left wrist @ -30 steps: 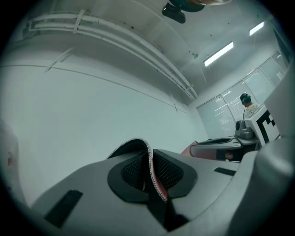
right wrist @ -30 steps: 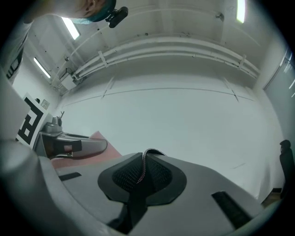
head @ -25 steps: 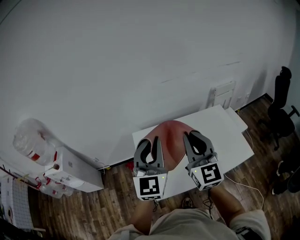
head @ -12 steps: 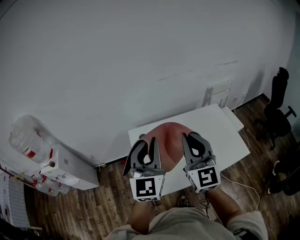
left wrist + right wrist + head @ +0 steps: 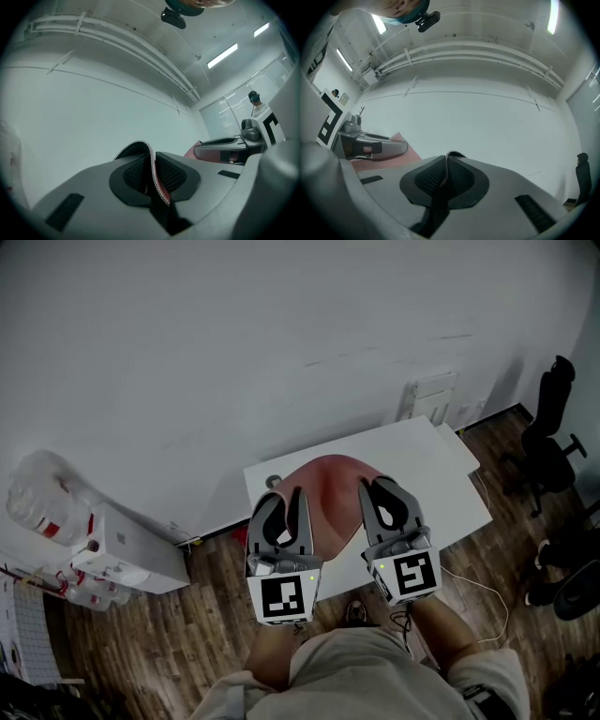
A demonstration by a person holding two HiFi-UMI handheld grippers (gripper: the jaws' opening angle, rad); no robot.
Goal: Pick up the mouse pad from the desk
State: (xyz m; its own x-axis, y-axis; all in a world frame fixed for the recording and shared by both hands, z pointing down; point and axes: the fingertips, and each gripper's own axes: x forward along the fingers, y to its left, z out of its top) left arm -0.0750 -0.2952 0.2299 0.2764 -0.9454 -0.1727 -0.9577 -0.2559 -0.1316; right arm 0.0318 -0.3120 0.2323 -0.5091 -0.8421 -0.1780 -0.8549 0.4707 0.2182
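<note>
The red mouse pad (image 5: 328, 486) hangs bowed between my two grippers, lifted off the white desk (image 5: 431, 465) beneath it. In the head view my left gripper (image 5: 286, 501) is shut on the pad's left edge and my right gripper (image 5: 373, 491) is shut on its right edge. The left gripper view shows the pad's stitched edge (image 5: 153, 161) pinched between the mesh pads of the left gripper (image 5: 152, 172), with the right gripper (image 5: 225, 147) beyond. In the right gripper view the pad's thin edge (image 5: 446, 165) is clamped in the right gripper (image 5: 444, 177), and the left gripper (image 5: 370, 146) lies at the left.
Large water bottles (image 5: 37, 507) and a white box (image 5: 127, 554) stand on the wooden floor at the left. A black office chair (image 5: 548, 437) is at the right. A white wall panel (image 5: 427, 395) sits behind the desk, and a cable (image 5: 478, 589) trails on the floor.
Both grippers keep the same hold on the pad. The desk and grippers have drifted slightly left and up in the head view as the camera shifted.
</note>
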